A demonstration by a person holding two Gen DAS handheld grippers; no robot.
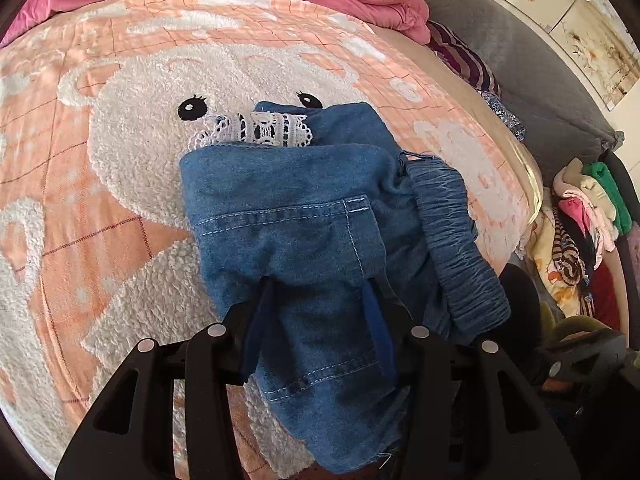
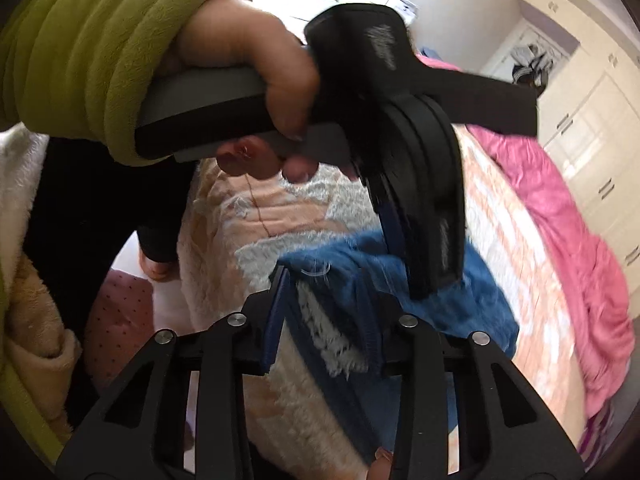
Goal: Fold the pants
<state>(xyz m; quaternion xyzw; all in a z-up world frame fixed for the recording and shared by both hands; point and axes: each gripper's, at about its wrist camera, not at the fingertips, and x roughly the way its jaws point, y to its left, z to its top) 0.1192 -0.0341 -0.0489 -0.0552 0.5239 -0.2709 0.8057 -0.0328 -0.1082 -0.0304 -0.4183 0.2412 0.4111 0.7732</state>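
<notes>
pants [image 1: 296, 224]: a small blue denim pair, bunched and partly folded, lying on the bed's peach blanket [image 1: 100, 200] right over the white bear figure [image 1: 160, 92]; a strip of white lace trim [image 1: 256, 130] shows at the end nearest the bear's eyes.
long axis: runs from the lace end by the bear's eyes back toward the bed's near edge; the gathered elastic waistband [image 1: 456, 240] lies along the side away from the bear's body.
left gripper [image 1: 316, 284]: directly above the near end of the pants, pointing down onto the pocket stitching; jaws part-open with denim lying between and under the blue pads; whether the pads press on it I cannot tell.
right gripper [image 2: 332, 280]: at the pants' frayed edge, on the side away from the bear, beside the left tool; jaws stand narrowly apart, with a fold of denim rising against the right-hand finger, but a firm pinch cannot be confirmed through the blur.
left hand [image 2: 256, 80]: in a green fleece sleeve [image 2: 80, 52], holding the left tool's handle above the pants.
nearer hand: both sit at the same near end; the left is more squarely over the cloth.
judgement: the next move probably turns on carrying this near end along the long axis toward the lace end, which needs both edges gripped evenly.
</notes>
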